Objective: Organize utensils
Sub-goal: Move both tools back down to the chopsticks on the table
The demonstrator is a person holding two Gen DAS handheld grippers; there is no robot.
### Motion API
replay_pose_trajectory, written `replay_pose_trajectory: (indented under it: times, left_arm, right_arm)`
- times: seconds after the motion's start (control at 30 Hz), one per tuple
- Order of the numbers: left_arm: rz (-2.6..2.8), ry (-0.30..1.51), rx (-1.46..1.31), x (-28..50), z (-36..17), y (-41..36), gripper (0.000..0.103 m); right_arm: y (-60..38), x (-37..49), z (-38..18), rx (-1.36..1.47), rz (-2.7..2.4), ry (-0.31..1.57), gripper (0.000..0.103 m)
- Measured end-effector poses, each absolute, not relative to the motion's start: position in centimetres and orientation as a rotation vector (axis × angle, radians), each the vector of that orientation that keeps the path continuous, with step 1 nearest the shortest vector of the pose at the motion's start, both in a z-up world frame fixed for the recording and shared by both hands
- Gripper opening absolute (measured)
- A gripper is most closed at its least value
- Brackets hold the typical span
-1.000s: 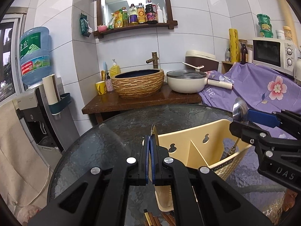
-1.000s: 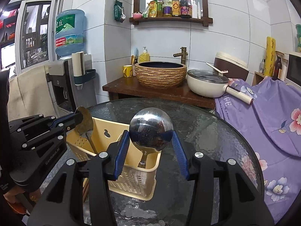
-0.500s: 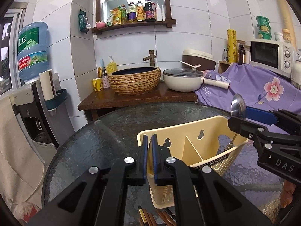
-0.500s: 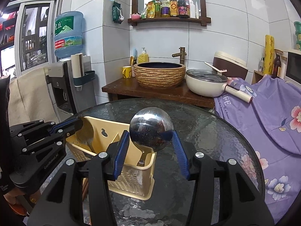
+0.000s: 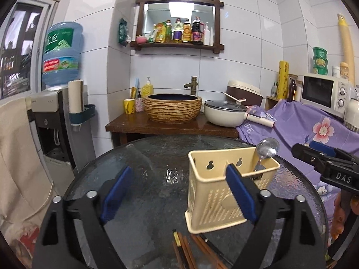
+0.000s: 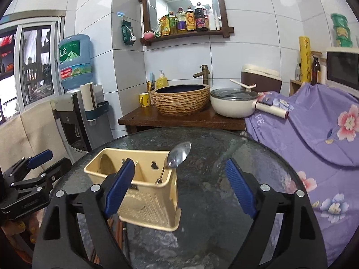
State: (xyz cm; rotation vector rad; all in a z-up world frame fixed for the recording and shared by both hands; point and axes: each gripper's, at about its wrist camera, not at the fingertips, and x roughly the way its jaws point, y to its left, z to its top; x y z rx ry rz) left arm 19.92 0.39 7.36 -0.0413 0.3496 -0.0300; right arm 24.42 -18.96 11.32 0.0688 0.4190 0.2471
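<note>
Spoon (image 6: 178, 155) and spatula (image 6: 103, 162) dropped upright in caddy (image 5: 226, 204) mid-tabletop (image 5: 145, 192), both hand-held grippers, left (image 5: 178, 198) and right (image 6: 180, 188), just sprung wide, empty; chopsticks (image 5: 188, 251) near front edge left.

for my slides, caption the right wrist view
Open right tool over the glass table, spoon standing in the yellow caddy.

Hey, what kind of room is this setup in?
Most likely a small home kitchen or utility corner: a basin with a tap, a microwave, a shelf of sauce bottles, and a water dispenser beside a glass table.
</note>
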Motion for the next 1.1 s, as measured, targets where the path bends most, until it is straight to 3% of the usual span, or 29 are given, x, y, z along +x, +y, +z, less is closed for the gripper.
replay_pose_trajectory:
  times: [0.13,0.5,0.6,0.7,0.87,1.1]
  left_arm:
    - [0.004,0.425,-0.08,18.4,5.7,2.0,0.094]
    - [0.055,0.62,-0.168,16.2,-0.5,4.9,0.09]
    - [0.04,0.678,-0.179,16.0,-2.0,4.8,0.081]
    - [0.013,0.73,-0.18,16.1,-3.3,4.4,0.069]
    - [-0.04,0.793,-0.166,16.1,-4.8,3.2,0.047]
    - [-0.078,0.822,-0.125,16.4,-4.8,1.8,0.037]
  right_arm:
    - [-18.6,22.0,9.8,0.077,0.287,0.471,0.083]
    - [-16.0,18.9,2.8,-0.021,0.339,0.661,0.083]
    - [-15.6,18.5,0.8,-0.027,0.347,0.719,0.075]
    - [-15.2,18.4,-0.8,-0.026,0.366,0.778,0.063]
    - [-13.9,18.5,-2.3,-0.045,0.406,0.836,0.052]
    - [-12.3,18.7,-3.1,-0.101,0.439,0.878,0.044]
